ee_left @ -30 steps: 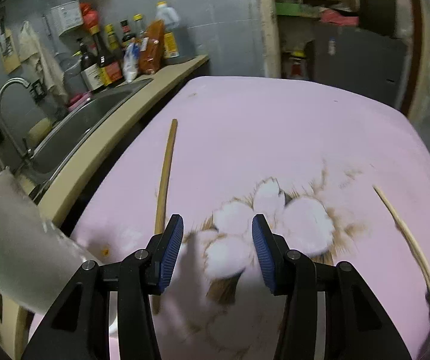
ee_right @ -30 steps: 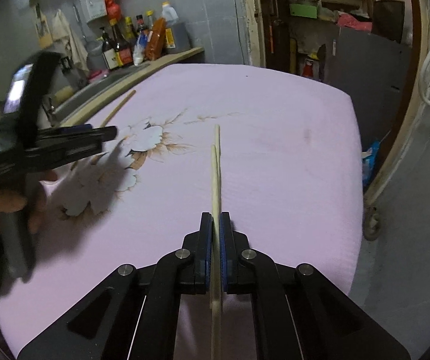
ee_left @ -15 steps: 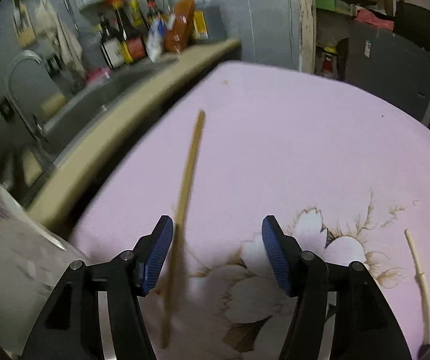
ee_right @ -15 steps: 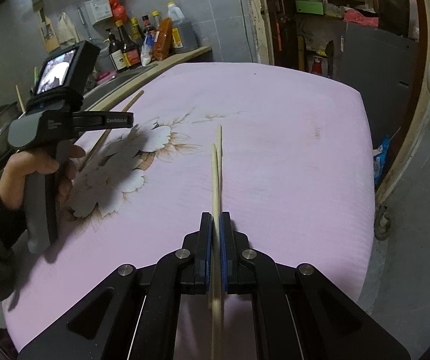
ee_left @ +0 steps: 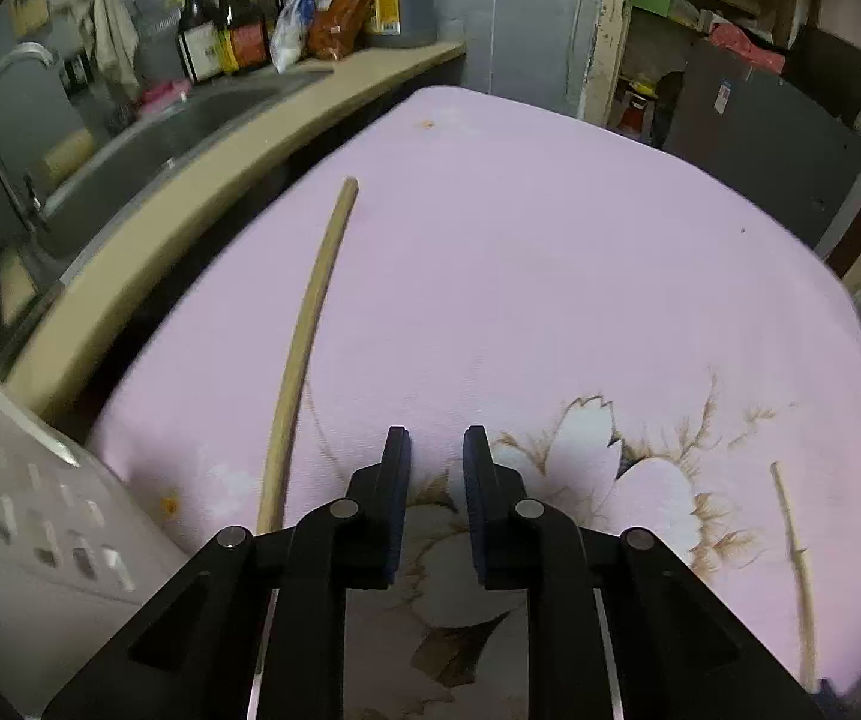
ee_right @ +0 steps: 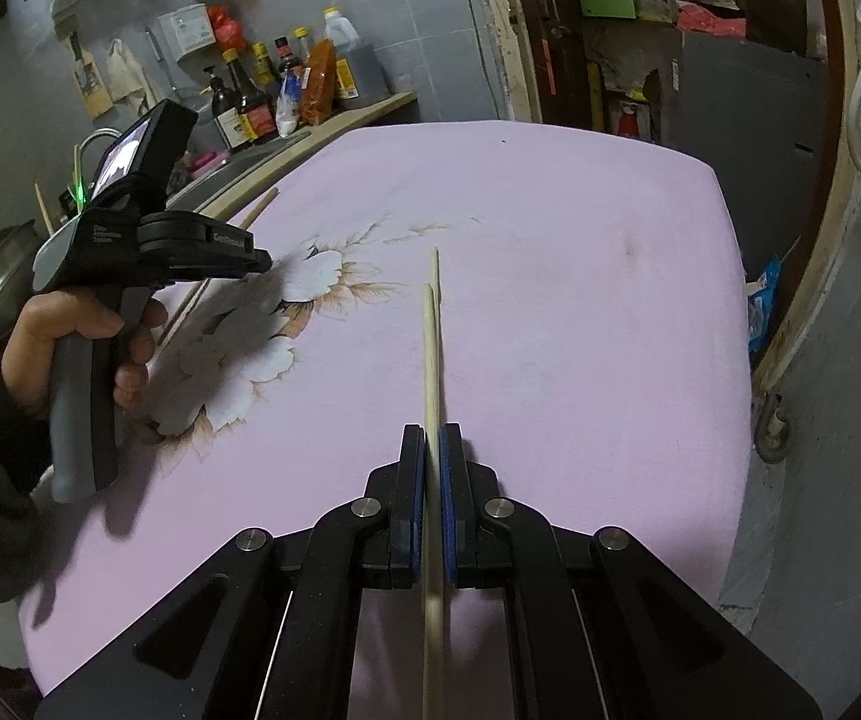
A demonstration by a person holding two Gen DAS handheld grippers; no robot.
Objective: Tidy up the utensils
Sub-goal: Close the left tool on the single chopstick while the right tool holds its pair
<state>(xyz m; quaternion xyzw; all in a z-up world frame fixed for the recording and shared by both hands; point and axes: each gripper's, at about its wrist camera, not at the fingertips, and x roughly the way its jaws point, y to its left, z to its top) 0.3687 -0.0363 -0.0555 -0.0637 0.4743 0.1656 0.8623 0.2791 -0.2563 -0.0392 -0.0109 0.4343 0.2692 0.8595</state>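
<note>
While chopsticks [ee_right: 430, 360] were clamped in the right hand-held gripper [ee_right: 432, 468], the left hand-held gripper [ee_left: 436, 480] was held narrowly parted, empty, beside a lone chopstick [ee_left: 307, 354] near the sink [ee_left: 148, 144].

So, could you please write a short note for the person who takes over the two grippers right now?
Right gripper: shut on two chopsticks, pointing forward over the pink tablecloth.
Left gripper: empty, its jaws slightly apart, above the flower print.
One long wooden stick lies on the cloth just left of the left gripper, near the sink-side edge.
Done: one pair picked up.
Left: grasp the stick, then put all utensils away.
</note>
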